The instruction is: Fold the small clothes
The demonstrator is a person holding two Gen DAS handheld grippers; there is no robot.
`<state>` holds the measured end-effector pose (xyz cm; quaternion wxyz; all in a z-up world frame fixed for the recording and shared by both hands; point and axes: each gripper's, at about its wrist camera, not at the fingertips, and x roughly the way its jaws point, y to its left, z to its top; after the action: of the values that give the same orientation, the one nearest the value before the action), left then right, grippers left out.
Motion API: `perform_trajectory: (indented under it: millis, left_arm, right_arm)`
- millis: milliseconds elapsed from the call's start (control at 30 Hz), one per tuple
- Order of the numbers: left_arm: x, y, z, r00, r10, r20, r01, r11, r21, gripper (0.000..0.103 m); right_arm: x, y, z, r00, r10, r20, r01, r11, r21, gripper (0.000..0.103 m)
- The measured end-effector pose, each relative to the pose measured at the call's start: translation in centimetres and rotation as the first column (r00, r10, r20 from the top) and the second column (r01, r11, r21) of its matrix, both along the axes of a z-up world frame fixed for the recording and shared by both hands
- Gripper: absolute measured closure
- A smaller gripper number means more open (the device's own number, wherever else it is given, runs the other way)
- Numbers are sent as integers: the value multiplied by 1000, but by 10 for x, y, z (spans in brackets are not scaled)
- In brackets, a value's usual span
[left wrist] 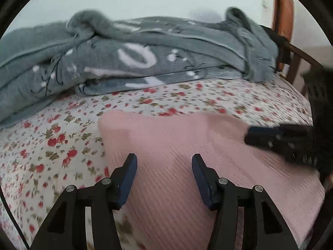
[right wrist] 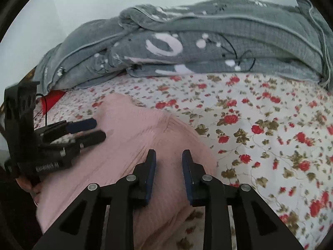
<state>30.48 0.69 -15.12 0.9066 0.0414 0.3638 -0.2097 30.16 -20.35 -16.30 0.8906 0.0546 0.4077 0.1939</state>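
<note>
A pink ribbed knit garment [left wrist: 177, 137] [right wrist: 129, 137] lies in a folded slab on the flowered bed sheet. My left gripper [left wrist: 164, 159] hovers over its near left part with the jaws wide apart and nothing pinched between them. In the right wrist view the left gripper [right wrist: 98, 128] reaches in from the left, its tips over the garment's left edge. My right gripper [right wrist: 169, 154] stands over the garment's right part with a clear gap between its blue pads; only cloth shows behind the gap. Seen from the left wrist, the right gripper [left wrist: 249, 135] comes in from the right edge.
A crumpled grey blanket [left wrist: 135, 58] [right wrist: 208, 48] with white marks fills the back of the bed. The flowered sheet [left wrist: 52, 141] [right wrist: 270, 135] spreads on both sides of the garment. A wooden frame [left wrist: 285, 20] stands at the far right. Something red [right wrist: 54, 98] shows under the blanket's left end.
</note>
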Motion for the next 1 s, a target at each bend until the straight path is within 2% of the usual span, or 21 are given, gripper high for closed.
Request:
perform_trajectory:
  millis: [67,133,500,667,733,800,900,1000]
  left_arm:
    - [-17,-2,4,1000,13,0,-13,1000,-9,49]
    - [-35,-7,6,998,61,23,-62,998,30,48]
    - [-95,-3,13,988,147,42,-149,988,47,44]
    - [-113,9,5,987,162,2,-162,987,8,41]
    - [-116,11,-1,987,160,-27,-160,987,12,41]
    - [-120,13,-4,986,164,-20,-163,986,24,41]
    - [-121,17,-5,984,171,-44,-170,985,6,41]
    - [-124,21,-5,984,169,-60,-169,986,2,41]
  right_arm:
    - [-16,0,10,999,9,38,-9,1000,-3,73]
    - [-33,1,18,997,29,65,-30,999,16,68]
    - [-103,9,16,995,4,101,0,999,-43,67]
    - [-116,13,7,995,-31,92,39,995,-89,67]
    - [-116,11,3,996,-52,76,58,994,-90,67]
    - [-114,13,-1,996,-65,57,71,993,-100,68]
    - [-115,21,-1,996,-70,61,78,988,-137,68]
    - [-115,18,1,997,-76,34,79,991,-110,68]
